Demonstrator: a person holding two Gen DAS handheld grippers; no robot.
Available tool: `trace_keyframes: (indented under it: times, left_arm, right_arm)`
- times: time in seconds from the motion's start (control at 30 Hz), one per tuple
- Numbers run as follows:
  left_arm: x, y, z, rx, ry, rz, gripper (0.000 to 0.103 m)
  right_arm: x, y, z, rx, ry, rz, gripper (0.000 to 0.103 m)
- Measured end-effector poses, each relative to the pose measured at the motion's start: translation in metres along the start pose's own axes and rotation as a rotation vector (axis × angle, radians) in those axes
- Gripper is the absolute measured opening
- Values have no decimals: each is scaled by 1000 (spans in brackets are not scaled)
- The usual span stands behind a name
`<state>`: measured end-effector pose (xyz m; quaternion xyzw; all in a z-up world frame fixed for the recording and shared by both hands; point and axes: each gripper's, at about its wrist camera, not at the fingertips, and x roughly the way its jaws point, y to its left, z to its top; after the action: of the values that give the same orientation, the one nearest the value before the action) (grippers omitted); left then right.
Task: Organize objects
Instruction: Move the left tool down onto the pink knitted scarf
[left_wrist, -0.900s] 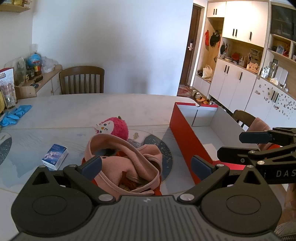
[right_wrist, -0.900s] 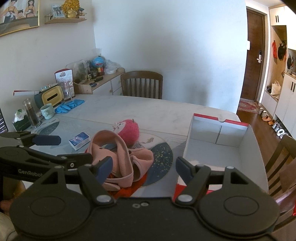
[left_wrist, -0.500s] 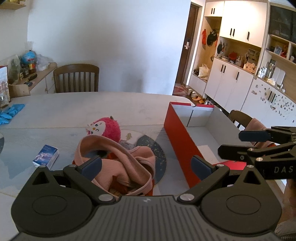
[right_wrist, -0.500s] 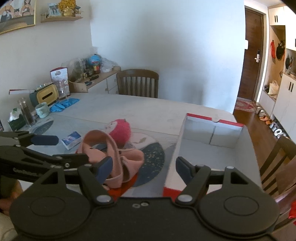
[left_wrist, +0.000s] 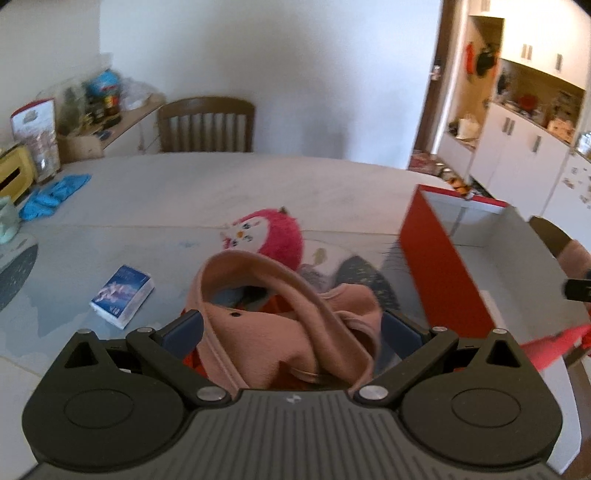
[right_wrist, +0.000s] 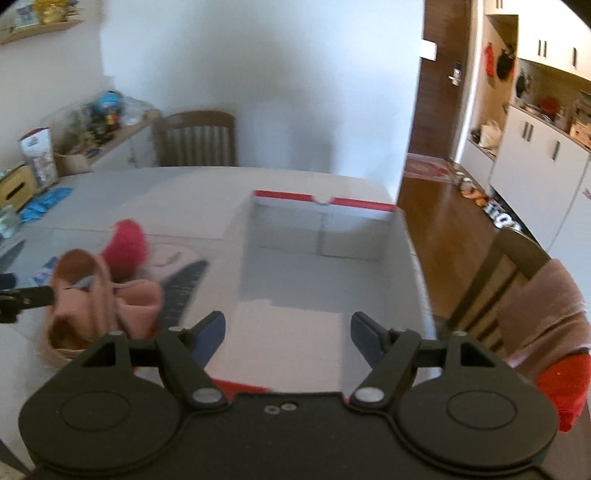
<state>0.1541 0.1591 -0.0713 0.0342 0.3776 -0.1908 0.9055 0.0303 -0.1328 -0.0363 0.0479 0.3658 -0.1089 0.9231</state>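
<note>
A dining room with white walls, a brown door and white cupboards at the right; a pale counter (left_wrist: 229, 184) fills the middle.

Left wrist view: the left hand-held gripper (left_wrist: 291, 325) has its jaws spread wide, one on each side of a pink garment (left_wrist: 288, 317) heaped at the near edge, and the pads do not look pressed on it. Something red shows under the cloth. Just beyond lies a pink plush (left_wrist: 269, 240), and to the near left a small blue pack (left_wrist: 123, 295). An open red box (left_wrist: 443, 266) stands at the right, empty as far as can be seen. Blue gloves (left_wrist: 55, 192) lie far left.

Right wrist view: the right hand-held gripper (right_wrist: 288, 332) is spread too, holding nothing, above the box (right_wrist: 325, 258). The garment (right_wrist: 99, 306) and plush (right_wrist: 125, 247) lie left of it, blurred. A chair (right_wrist: 517, 266) draped with cloth stands at the right.

Risks, as I judge them: the garment is loose and looped, so a pinch may catch only a strap and leave the rest trailing, dragging the plush or snagging the box wall. The left gripper's tip already sits close beside the cloth in this view, so the two tools could knock together.

No writing is legible; the pack's print is too blurred.
</note>
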Motion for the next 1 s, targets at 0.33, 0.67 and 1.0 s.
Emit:
trace_keyframes:
  times: [0.33,0.67,1.0]
  left_arm:
    - [31,11,6,-2,41,95,103]
    - [60,25,9,20,87,158,102]
    - [79,35,8,9,150,86,102]
  right_arm:
    - [34,-41,9,0,26,-70,72]
    - [76,-67,21,-4,146,-142,68]
    - [97,-75,18,-14,205,-123,59]
